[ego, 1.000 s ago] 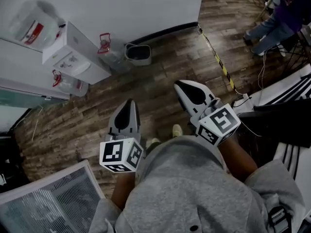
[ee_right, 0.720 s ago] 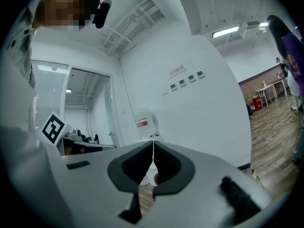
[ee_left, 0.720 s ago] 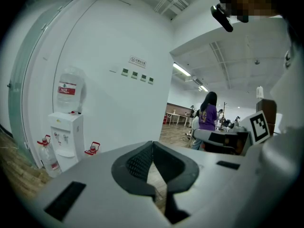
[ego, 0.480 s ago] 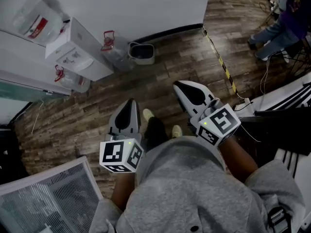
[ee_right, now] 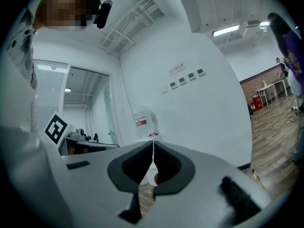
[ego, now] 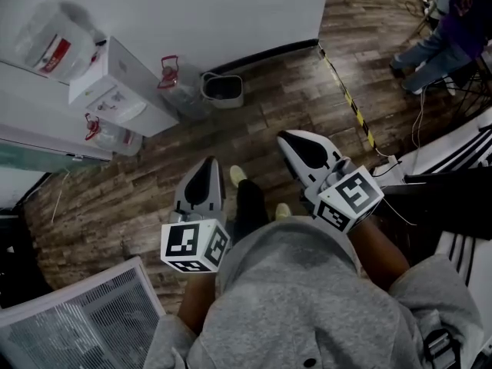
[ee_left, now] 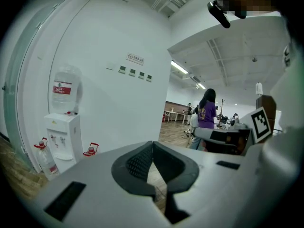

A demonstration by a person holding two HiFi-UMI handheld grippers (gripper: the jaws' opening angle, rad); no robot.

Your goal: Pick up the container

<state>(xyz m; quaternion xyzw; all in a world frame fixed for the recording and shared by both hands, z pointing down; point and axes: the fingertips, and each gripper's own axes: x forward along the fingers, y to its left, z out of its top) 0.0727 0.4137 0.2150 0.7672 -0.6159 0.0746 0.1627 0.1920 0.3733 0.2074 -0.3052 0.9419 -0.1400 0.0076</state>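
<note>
Both left gripper [ego: 209, 164] and right gripper [ego: 288, 137] have jaws clenched empty; only head view shows bin [ego: 223, 89].

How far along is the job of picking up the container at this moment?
Nothing looks done yet. The left gripper and the right gripper both have their jaws shut and empty, held above the wooden floor. The grey bin by the wall, possibly the container, stands untouched, apart from both. Left to do: approach it, open the jaws, grip and lift.
</note>
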